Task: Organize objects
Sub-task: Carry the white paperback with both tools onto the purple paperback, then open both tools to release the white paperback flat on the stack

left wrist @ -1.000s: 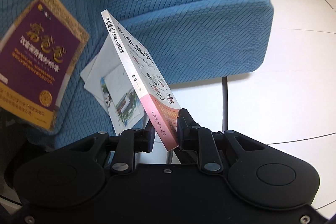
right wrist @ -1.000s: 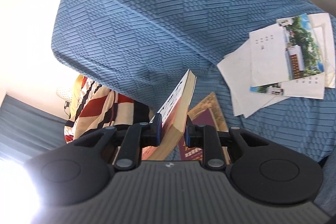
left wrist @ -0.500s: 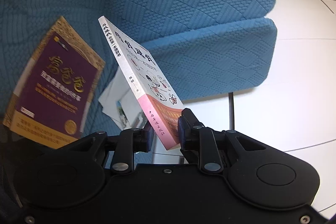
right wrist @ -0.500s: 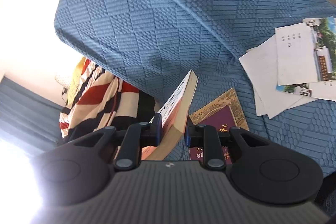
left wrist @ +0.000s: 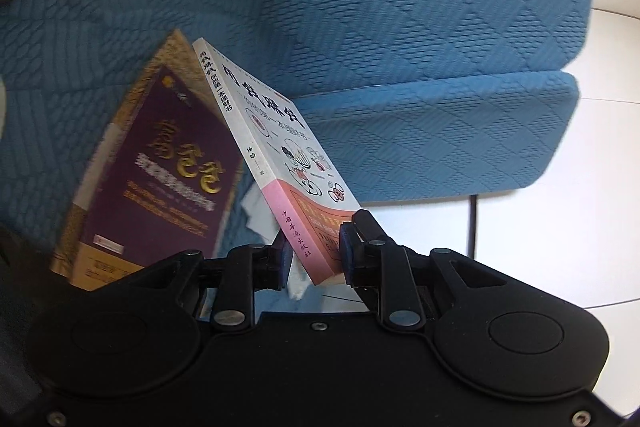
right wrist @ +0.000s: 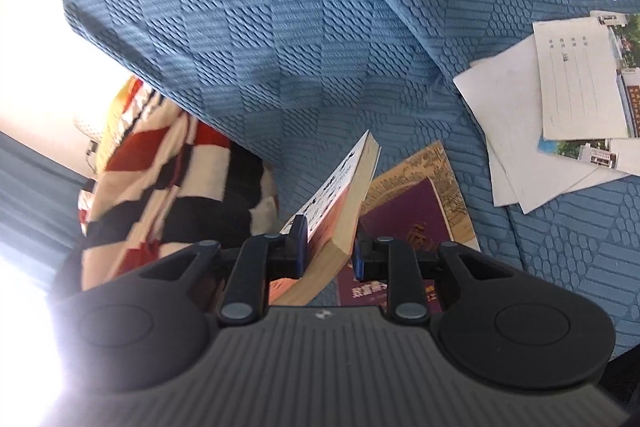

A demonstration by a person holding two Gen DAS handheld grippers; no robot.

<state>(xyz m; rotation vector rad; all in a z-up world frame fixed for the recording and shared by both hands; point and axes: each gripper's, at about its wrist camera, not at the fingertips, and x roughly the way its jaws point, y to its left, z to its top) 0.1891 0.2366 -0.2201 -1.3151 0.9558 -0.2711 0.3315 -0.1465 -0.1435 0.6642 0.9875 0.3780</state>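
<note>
Books number two. One white book point(left wrist: 280, 163) is held up in the air, tilted, over the blue sofa point(left wrist: 400, 47). Both grippers hold it. The left gripper point(left wrist: 314, 251) pinches the pink bottom end of its spine, with a pad pressed on each cover. The right gripper point(right wrist: 330, 247) pinches the other side of the same white book point(right wrist: 340, 195), at the page edge, with a pad on each cover.

One purple book point(left wrist: 160, 179) with a gold border lies flat on the sofa seat, just under and beside the white one. From the left wrist it shows to the left of the white book. From the right wrist the purple book point(right wrist: 408, 219) shows to the right, partly hidden behind the gripper.

Some papers point(right wrist: 560, 115) lie in one loose pile on the seat, near its back edge, apart from the books. I cannot count them for sure. From the left wrist only a small white bit of paper point(left wrist: 256, 207) peeks out under the white book.

One striped cloth point(right wrist: 168, 187), red, black and cream, lies at the end of the sofa. White floor point(left wrist: 540, 235) shows past the front edge of the seat.
</note>
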